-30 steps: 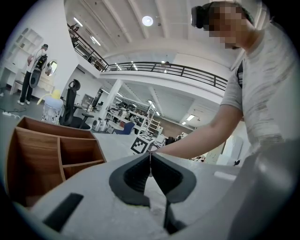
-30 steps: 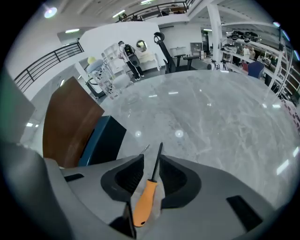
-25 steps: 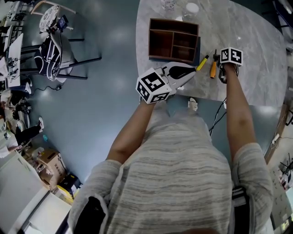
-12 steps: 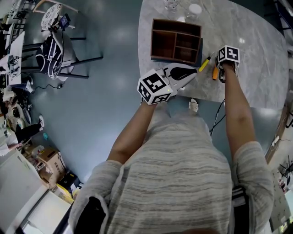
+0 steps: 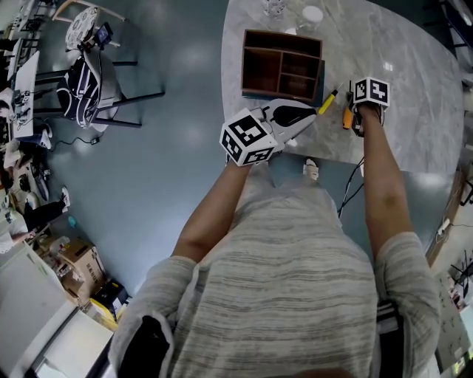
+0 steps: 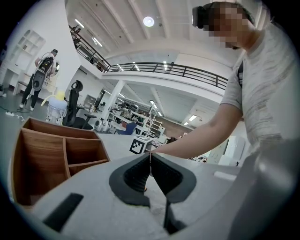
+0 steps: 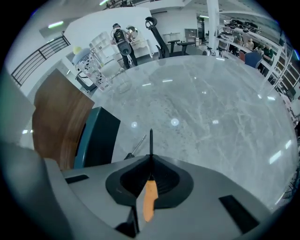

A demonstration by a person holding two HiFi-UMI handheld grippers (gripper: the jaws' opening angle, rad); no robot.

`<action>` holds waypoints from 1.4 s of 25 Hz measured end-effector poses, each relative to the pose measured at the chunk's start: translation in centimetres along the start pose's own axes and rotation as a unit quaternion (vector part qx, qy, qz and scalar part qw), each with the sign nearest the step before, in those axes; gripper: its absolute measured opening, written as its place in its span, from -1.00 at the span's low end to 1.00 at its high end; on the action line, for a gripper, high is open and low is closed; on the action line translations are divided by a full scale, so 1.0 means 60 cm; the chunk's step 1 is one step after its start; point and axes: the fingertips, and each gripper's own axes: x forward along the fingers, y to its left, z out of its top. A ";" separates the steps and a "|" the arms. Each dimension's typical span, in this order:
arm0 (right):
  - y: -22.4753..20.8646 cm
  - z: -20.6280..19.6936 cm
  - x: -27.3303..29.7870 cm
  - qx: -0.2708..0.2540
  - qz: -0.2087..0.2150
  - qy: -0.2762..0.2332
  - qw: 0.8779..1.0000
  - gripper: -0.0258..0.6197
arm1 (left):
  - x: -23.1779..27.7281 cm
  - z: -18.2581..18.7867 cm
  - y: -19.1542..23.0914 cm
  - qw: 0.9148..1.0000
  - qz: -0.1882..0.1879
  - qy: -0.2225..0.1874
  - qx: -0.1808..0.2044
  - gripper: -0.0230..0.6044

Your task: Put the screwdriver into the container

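Observation:
An orange-handled screwdriver (image 5: pixel 344 114) lies on the grey marble table (image 5: pixel 414 66), right of the wooden container (image 5: pixel 281 65) with its several compartments. My right gripper (image 5: pixel 355 118) points steeply down on it. Its jaws have just been closing and now pinch the screwdriver (image 7: pixel 149 199), whose black shaft sticks out past the tips of the right gripper (image 7: pixel 151 161). A yellow-handled screwdriver (image 5: pixel 327 101) lies between the container and the orange one. My left gripper (image 5: pixel 309 120) hovers near the container's front corner, shut and empty, its tips (image 6: pixel 150 157) meeting beside the container (image 6: pixel 51 159).
A clear glass (image 5: pixel 272 7) and a white lid (image 5: pixel 309 13) stand at the table's far edge behind the container. The table's near edge runs just under both grippers, with a cable and plug (image 5: pixel 311 169) hanging below it. Chairs (image 5: pixel 89 81) and boxes crowd the floor at left.
The right gripper's marker cube has shifted only slightly over the orange screwdriver. The left gripper has stayed where it was.

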 end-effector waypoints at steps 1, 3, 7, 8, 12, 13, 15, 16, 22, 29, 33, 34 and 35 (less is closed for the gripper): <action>0.002 0.000 -0.005 -0.001 0.006 -0.007 1.000 -0.86 | 0.000 0.000 -0.001 1.000 -0.001 0.000 0.001 -0.87; 0.006 -0.001 -0.015 -0.003 0.018 -0.023 1.000 -0.86 | 0.001 0.001 -0.002 1.000 -0.002 0.000 0.003 -0.87; 0.012 -0.002 -0.039 -0.005 0.042 -0.060 0.997 -0.86 | 0.009 0.003 -0.009 1.000 -0.007 0.001 0.008 -0.87; 0.014 -0.003 -0.046 -0.005 0.046 -0.070 0.996 -0.86 | 0.011 0.003 -0.011 1.000 -0.009 0.002 0.010 -0.87; 0.022 -0.007 -0.074 -0.016 0.059 -0.098 0.993 -0.87 | 0.015 0.006 -0.021 1.000 -0.014 0.004 0.015 -0.87; 0.025 -0.008 -0.081 -0.019 0.061 -0.104 0.992 -0.87 | 0.015 0.007 -0.023 1.000 -0.014 0.005 0.016 -0.87; 0.031 -0.008 -0.096 -0.024 0.067 -0.117 0.991 -0.87 | 0.016 0.008 -0.026 1.000 -0.014 0.005 0.018 -0.87; 0.035 -0.008 -0.103 -0.026 0.069 -0.123 0.990 -0.87 | 0.017 0.008 -0.026 1.000 -0.014 0.005 0.018 -0.87; 0.066 0.005 -0.158 -0.055 0.079 -0.160 0.982 -0.87 | 0.012 0.014 -0.034 1.000 -0.011 0.001 0.025 -0.87; 0.129 0.060 -0.257 -0.105 0.106 -0.219 0.964 -0.87 | 0.002 0.024 -0.033 0.999 -0.001 -0.004 0.032 -0.87; 0.177 0.094 -0.327 -0.136 0.129 -0.257 0.948 -0.87 | -0.001 0.034 -0.036 0.999 0.006 -0.008 0.035 -0.87; 0.190 0.102 -0.343 -0.145 0.135 -0.265 0.944 -0.87 | -0.001 0.036 -0.038 0.999 0.007 -0.009 0.036 -0.87; 0.203 0.109 -0.357 -0.154 0.141 -0.273 0.939 -0.87 | -0.001 0.038 -0.039 0.999 0.008 -0.010 0.036 -0.87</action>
